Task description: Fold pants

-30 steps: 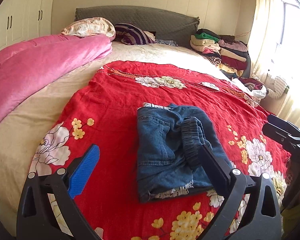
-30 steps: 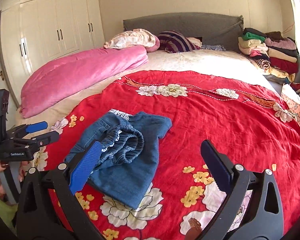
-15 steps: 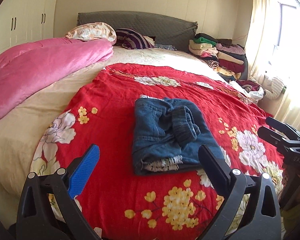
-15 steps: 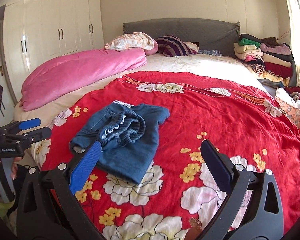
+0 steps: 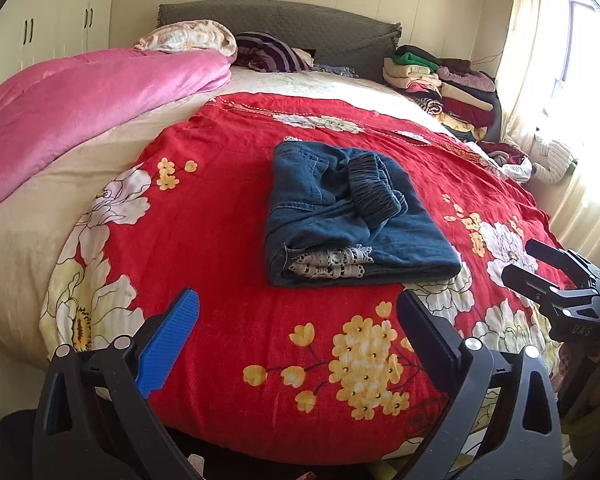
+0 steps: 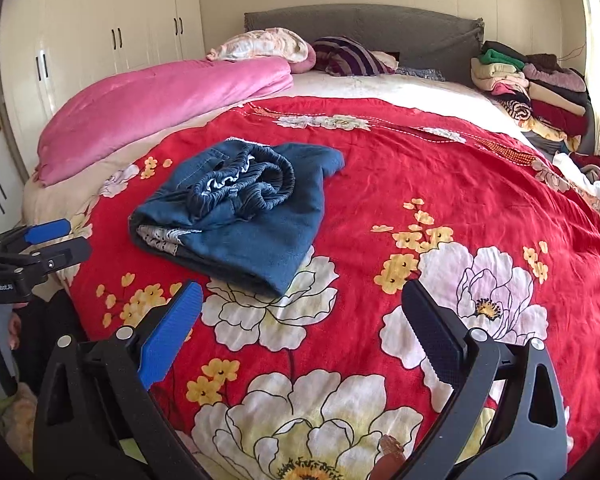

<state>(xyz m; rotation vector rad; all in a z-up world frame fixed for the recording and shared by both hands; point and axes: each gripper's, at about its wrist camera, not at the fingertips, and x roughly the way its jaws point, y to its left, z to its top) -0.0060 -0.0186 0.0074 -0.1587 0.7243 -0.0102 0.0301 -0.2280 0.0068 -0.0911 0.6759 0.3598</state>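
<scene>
The blue denim pants (image 5: 352,216) lie folded in a compact bundle on the red floral bedspread (image 5: 228,208), elastic waistband on top. They also show in the right wrist view (image 6: 240,212). My left gripper (image 5: 296,316) is open and empty, held short of the pants over the bed's near edge. My right gripper (image 6: 300,308) is open and empty, to the right of the pants and nearer the foot of the bed. Each gripper shows at the edge of the other's view: the right gripper (image 5: 556,276) and the left gripper (image 6: 40,244).
A pink duvet (image 5: 80,108) lies along the bed's left side. Pillows (image 5: 188,40) rest against the grey headboard (image 5: 300,24). A stack of folded clothes (image 5: 440,84) stands at the far right corner. White wardrobes (image 6: 100,40) line the left wall. A curtained window (image 5: 560,60) is right.
Both grippers have pulled back from the pants towards the foot of the bed; the pants now lie farther ahead of them. The pants have not moved.
</scene>
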